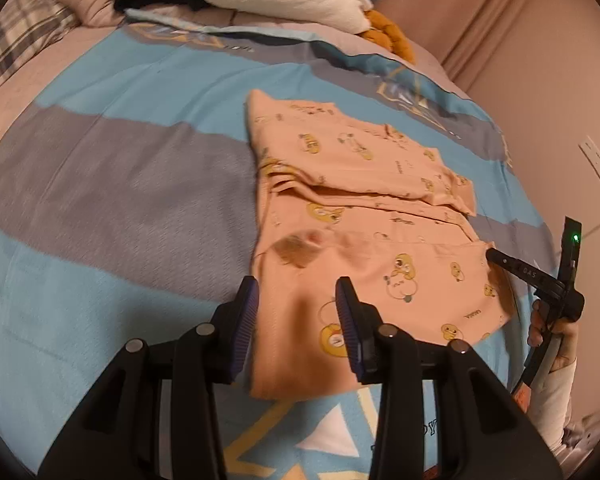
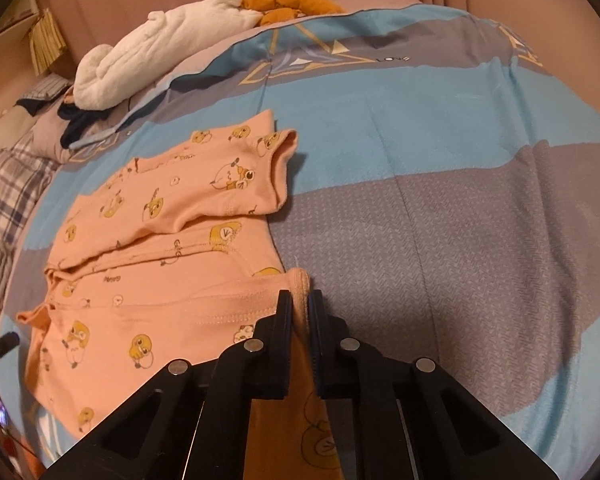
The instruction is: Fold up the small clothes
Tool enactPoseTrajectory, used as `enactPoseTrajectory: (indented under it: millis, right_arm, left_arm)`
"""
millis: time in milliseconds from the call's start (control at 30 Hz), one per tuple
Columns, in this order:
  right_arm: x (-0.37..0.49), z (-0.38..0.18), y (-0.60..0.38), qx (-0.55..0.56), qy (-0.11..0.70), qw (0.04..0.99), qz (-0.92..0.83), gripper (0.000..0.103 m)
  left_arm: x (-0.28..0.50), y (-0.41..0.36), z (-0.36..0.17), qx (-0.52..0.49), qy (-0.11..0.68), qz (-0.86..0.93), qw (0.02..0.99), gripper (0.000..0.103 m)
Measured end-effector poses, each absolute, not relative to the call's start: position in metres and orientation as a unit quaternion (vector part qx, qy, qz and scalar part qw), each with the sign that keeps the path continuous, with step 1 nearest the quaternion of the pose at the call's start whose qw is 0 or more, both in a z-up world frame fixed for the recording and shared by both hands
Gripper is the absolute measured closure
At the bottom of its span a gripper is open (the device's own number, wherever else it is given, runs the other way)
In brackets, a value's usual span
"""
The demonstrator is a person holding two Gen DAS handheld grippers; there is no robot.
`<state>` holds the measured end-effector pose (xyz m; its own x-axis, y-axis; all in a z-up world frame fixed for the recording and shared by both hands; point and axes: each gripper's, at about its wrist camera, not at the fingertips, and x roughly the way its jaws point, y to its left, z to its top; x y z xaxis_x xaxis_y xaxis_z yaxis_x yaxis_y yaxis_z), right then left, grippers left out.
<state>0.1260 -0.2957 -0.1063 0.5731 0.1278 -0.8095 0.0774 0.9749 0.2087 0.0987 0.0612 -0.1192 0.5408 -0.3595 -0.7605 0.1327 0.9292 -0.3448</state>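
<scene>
One small garment, a peach baby romper [image 1: 364,208] with yellow duck prints, lies on the blue and grey bedspread [image 1: 112,168], and it seems about half folded: the sleeves are already laid across the body, but the lower part is not yet turned up. The right gripper [image 2: 300,308] has its jaws clenched on the romper's hem edge. The left gripper [image 1: 296,300] hangs released over the near side, holding nothing. A white plush toy [image 2: 160,56] lies far behind.
</scene>
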Motion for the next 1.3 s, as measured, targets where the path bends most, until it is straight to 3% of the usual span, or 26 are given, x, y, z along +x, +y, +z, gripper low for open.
enactPoseTrajectory:
  millis: [300, 367, 600, 667, 1300]
  right_arm:
    - [0.123, -0.105, -0.297, 0.108, 0.457, 0.883, 0.014, 0.094]
    - [0.123, -0.104, -0.297, 0.106, 0.456, 0.883, 0.016, 0.094]
    - [0.124, -0.104, -0.294, 0.098, 0.452, 0.886, 0.016, 0.094]
    - [0.123, -0.103, -0.293, 0.098, 0.450, 0.888, 0.015, 0.094]
    - [0.094, -0.056, -0.282, 0.094, 0.383, 0.918, 0.035, 0.097]
  left_arm:
    - [0.143, 0.047, -0.147, -0.095, 0.473, -0.103, 0.870, 0.065]
    - [0.149, 0.051, -0.150, -0.104, 0.474, -0.102, 0.869, 0.077]
    - [0.150, 0.058, -0.150, -0.108, 0.473, -0.098, 0.869, 0.078]
    - [0.150, 0.056, -0.151, -0.108, 0.476, -0.103, 0.867, 0.096]
    - [0.108, 0.052, -0.084, -0.141, 0.389, -0.110, 0.904, 0.100]
